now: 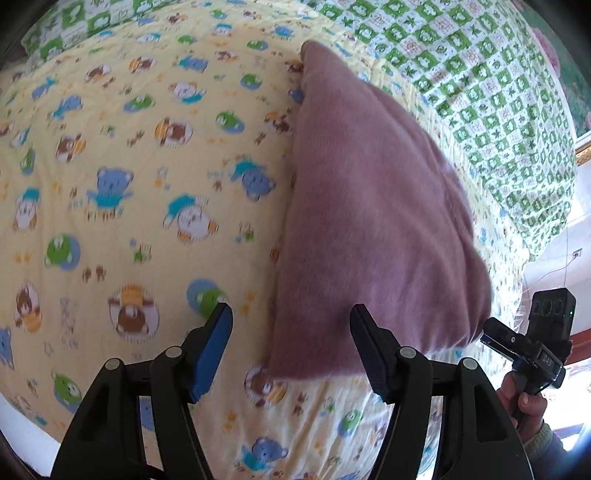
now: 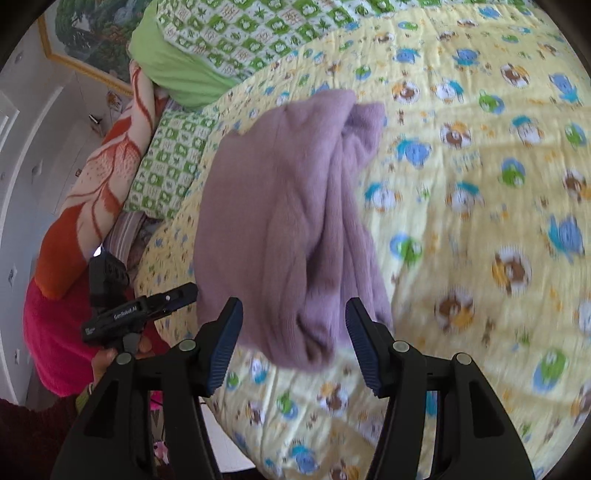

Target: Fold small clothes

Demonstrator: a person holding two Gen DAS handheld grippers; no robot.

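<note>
A mauve knitted garment (image 1: 373,221) lies folded in a long bundle on the yellow cartoon-bear quilt (image 1: 129,166). My left gripper (image 1: 291,317) hovers over the garment's near left corner. Its jaws stand apart, the blue pads (image 1: 210,354) touch no cloth, and one finger is over the quilt while the other is over the garment. In the right wrist view the same garment (image 2: 280,206) shows with ridges and folds. My right gripper (image 2: 293,310) stands open just above its near end, nothing pinched. A person's hand (image 1: 524,402) holds the right gripper's handle at the bed's edge.
A green-and-white checked cover (image 1: 498,110) lies beyond the garment. A green pillow (image 2: 177,70), an orange patterned blanket (image 2: 99,177) and pink fabric (image 2: 55,332) sit at the bed's left side. A framed picture (image 2: 92,33) hangs on the wall. Bare quilt (image 2: 480,221) stretches to the right.
</note>
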